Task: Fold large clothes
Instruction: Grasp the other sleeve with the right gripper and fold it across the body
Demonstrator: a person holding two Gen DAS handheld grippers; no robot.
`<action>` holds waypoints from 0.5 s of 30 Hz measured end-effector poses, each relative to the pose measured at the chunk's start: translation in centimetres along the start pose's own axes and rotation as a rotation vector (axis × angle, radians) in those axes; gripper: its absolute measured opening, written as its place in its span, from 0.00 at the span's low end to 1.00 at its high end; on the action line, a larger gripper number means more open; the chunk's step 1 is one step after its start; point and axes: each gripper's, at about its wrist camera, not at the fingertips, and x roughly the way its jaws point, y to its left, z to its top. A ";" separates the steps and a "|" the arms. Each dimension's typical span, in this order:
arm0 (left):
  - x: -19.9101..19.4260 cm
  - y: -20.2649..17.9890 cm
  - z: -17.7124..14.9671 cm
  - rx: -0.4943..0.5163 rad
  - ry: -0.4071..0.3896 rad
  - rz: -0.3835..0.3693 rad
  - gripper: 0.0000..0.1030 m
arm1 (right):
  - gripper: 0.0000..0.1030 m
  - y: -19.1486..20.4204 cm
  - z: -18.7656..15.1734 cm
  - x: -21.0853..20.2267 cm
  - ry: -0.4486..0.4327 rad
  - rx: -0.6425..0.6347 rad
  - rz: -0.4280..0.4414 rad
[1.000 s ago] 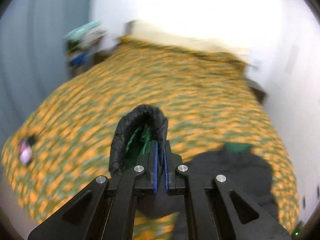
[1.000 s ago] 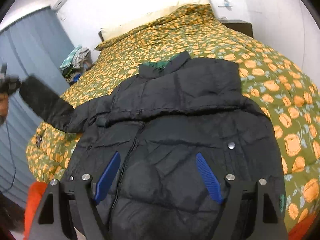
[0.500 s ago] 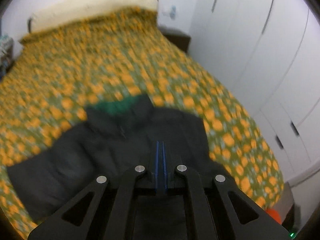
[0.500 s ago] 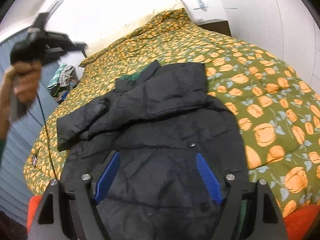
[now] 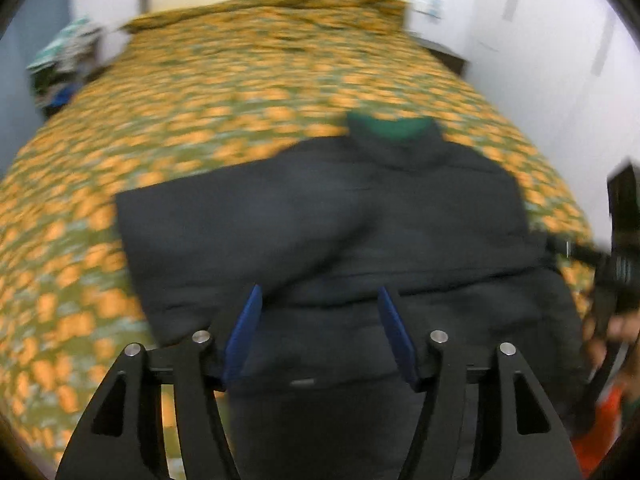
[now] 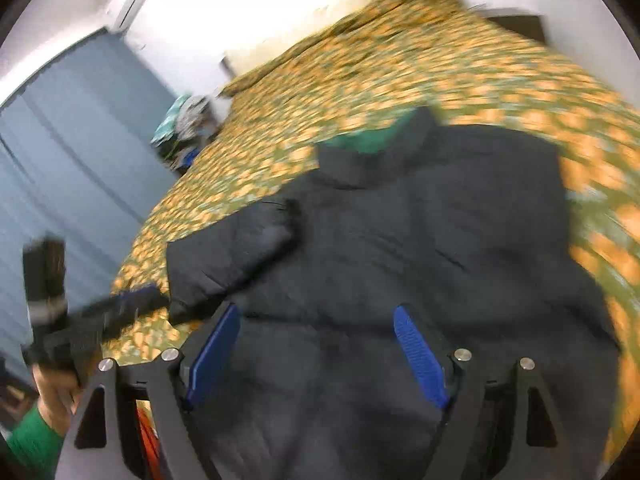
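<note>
We are hovering over the black puffer jacket (image 5: 332,224) on the bed (image 5: 240,92); left gripper (image 5: 320,332) just released the sleeve (image 6: 228,256), now folded inward; right gripper (image 6: 316,344) jaws are spread too.

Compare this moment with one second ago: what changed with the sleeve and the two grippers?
The left hand-held gripper, then shut on the jacket's sleeve and holding it up, has let go and stands open; the sleeve now lies folded across the black jacket. The right hand-held gripper stays open over the jacket, which remains on the bed.
</note>
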 end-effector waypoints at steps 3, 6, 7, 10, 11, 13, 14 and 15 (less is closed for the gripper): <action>-0.4 5.0 -0.8 -0.065 -0.010 0.086 0.61 | 0.80 2.2 3.9 6.2 0.061 -0.025 0.046; -0.7 8.5 -2.1 -0.123 -0.019 0.124 0.61 | 0.80 3.3 6.9 12.5 0.119 -0.017 0.064; -0.7 9.3 -2.6 -0.140 -0.019 0.124 0.61 | 0.80 3.2 7.7 14.4 0.147 -0.005 0.078; -0.3 11.1 -4.0 -0.165 -0.004 0.132 0.61 | 0.80 3.0 9.3 19.6 0.220 0.038 0.070; -0.1 11.5 -4.4 -0.166 0.003 0.138 0.61 | 0.80 2.9 9.5 20.4 0.224 0.042 0.074; 0.4 12.2 -5.2 -0.169 0.017 0.142 0.61 | 0.80 3.1 9.9 22.2 0.259 0.059 0.113; 0.7 12.5 -5.5 -0.173 0.025 0.143 0.61 | 0.80 3.2 9.9 22.8 0.276 0.055 0.128; 1.1 12.7 -5.9 -0.181 0.035 0.144 0.61 | 0.80 3.5 9.9 23.4 0.295 0.051 0.143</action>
